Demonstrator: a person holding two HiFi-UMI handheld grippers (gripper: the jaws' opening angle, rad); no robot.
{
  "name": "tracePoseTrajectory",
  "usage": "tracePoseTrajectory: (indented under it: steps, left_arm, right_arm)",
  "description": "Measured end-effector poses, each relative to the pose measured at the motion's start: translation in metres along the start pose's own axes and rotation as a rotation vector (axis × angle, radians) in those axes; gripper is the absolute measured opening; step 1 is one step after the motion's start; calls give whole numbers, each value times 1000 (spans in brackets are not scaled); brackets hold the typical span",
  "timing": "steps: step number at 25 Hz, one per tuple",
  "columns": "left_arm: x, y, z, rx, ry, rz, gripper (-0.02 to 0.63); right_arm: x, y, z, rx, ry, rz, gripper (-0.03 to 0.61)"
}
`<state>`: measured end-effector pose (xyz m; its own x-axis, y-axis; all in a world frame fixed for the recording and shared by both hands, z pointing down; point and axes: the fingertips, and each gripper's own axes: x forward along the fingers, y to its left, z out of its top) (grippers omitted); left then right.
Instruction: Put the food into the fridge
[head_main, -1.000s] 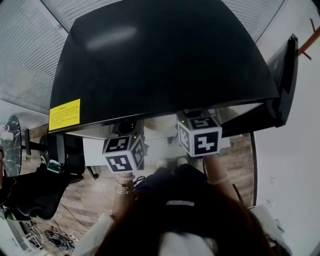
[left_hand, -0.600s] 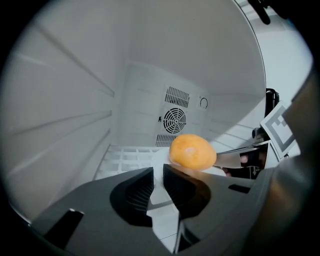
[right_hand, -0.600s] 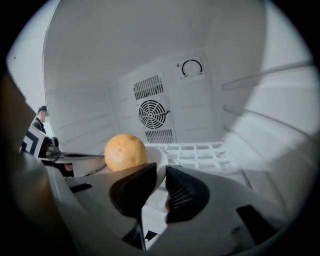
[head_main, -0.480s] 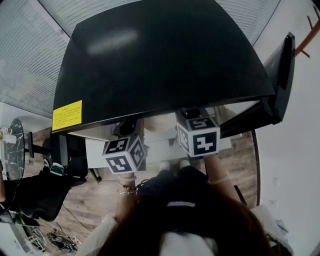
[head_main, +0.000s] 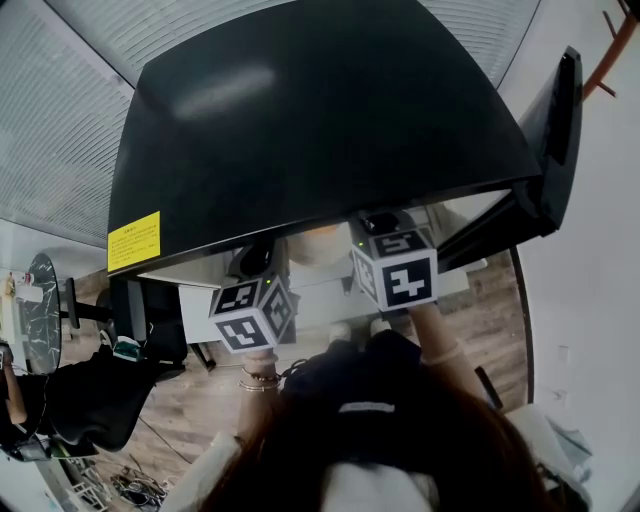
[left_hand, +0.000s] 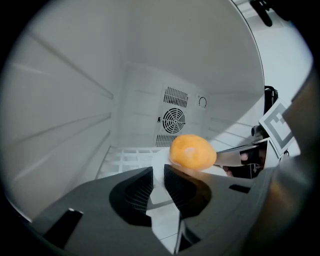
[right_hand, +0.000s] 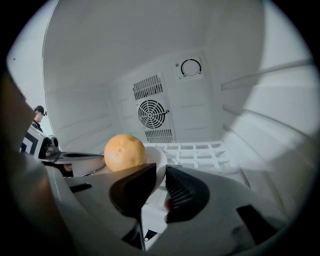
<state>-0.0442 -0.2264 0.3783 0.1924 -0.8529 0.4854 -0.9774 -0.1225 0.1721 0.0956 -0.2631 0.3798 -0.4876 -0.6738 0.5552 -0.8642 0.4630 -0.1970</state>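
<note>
Leaning in under the black top of an open fridge (head_main: 320, 120), a person (head_main: 380, 445) reaches both hands into its white, otherwise bare interior with an orange (left_hand: 192, 152) riding on a small white plate (right_hand: 156, 159). The plate is carried by its rim from two sides, which looks meant to keep it level so the round fruit does not roll off.

The right tool (right_hand: 160, 175) has its jaws pinched on the near edge of the plate. The left tool (left_hand: 159, 174) has the opposite edge between its jaws. Those jaws have just been opening and now seem to stand a little apart around the rim, no longer squeezing it. That suggests the plate is being let go on that side first.

The orange sits just above the wire shelf (right_hand: 200, 152), in front of the round fan grille (right_hand: 151, 114) on the back wall. Neither tool's view settles whether the plate already rests on the wires. The door (head_main: 560, 130) stands swung wide at the right, leaving room for both arms. By this reading the food is inside and only the release and withdrawal are left. A rim that snags on a jaw could tip the fruit.
</note>
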Motion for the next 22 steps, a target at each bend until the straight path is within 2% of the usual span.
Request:
tracePoseTrajectory:
  steps: [1,2,3,15,22]
  left_arm:
    - [0,-1,0,3,2,-4,74]
    - [1,-2,-1,6,6,-9,117]
    - [1,-3,-2,7,9,-14,130]
    - [-10,-6,4,9,-28,-14,130]
    - [-20,-11,2,16,-35,-15,126]
  right_arm:
    - [0,0,0,-1,-1,-2,63]
    - [0,-1,0,-2,-2,-4,63]
    - [0,-1,0,-2,-1,-6,63]
    - [-10,-5,5,-14,-45,-29,63]
    - [-20,5,-4,-20,-70,23,63]
